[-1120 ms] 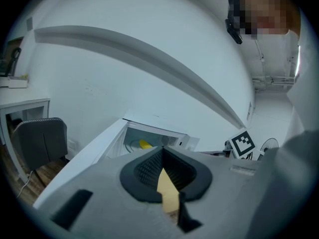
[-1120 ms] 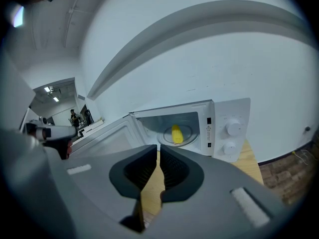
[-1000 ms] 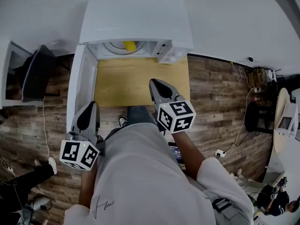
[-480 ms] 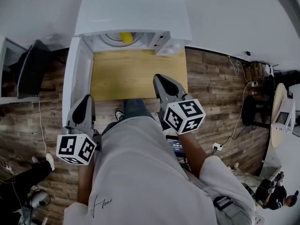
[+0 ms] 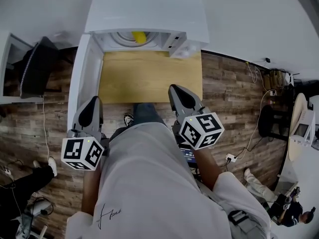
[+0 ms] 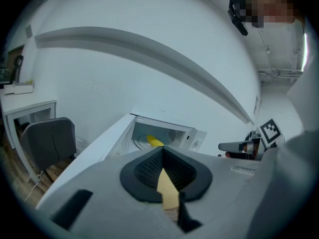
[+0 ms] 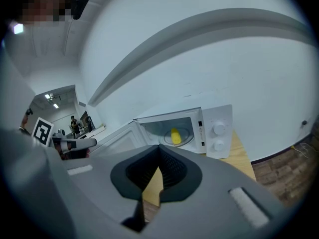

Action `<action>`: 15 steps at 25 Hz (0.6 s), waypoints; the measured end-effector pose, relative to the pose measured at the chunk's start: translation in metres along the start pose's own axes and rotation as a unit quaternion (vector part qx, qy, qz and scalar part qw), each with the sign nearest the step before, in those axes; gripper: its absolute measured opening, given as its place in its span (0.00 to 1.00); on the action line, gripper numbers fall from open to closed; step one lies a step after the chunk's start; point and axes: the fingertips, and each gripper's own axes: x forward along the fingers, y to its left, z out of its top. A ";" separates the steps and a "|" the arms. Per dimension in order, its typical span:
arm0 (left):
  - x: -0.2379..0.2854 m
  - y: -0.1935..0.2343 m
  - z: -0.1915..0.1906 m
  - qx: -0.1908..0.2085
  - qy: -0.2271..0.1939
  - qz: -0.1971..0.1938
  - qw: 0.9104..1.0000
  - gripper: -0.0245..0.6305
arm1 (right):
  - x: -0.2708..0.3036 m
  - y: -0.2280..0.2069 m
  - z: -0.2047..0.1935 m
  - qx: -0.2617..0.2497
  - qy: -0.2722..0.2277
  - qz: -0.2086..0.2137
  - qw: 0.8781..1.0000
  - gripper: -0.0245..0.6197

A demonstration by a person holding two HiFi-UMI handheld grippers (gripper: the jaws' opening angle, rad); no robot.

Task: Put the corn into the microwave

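Wooden table [image 5: 149,76] bears microwave [image 5: 147,14], roof half-hiding corn [image 5: 138,35]

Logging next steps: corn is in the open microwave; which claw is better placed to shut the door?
Left, probably. The left claw hangs near the free end of the open door; the right claw is across the table, farther off.

No legible text, square markers on left cube [image 5: 83,153], right cube [image 5: 202,131], shirt script [image 5: 107,215] unreadable
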 end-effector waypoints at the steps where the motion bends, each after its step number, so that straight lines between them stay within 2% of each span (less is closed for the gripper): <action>1: 0.000 0.000 0.000 0.002 0.001 0.002 1.000 0.02 | -0.002 -0.001 0.000 -0.001 0.000 0.000 1.000 0.05; 15: 0.000 -0.003 -0.004 0.007 0.005 0.006 1.000 0.02 | -0.006 -0.007 -0.004 -0.009 0.007 0.000 1.000 0.05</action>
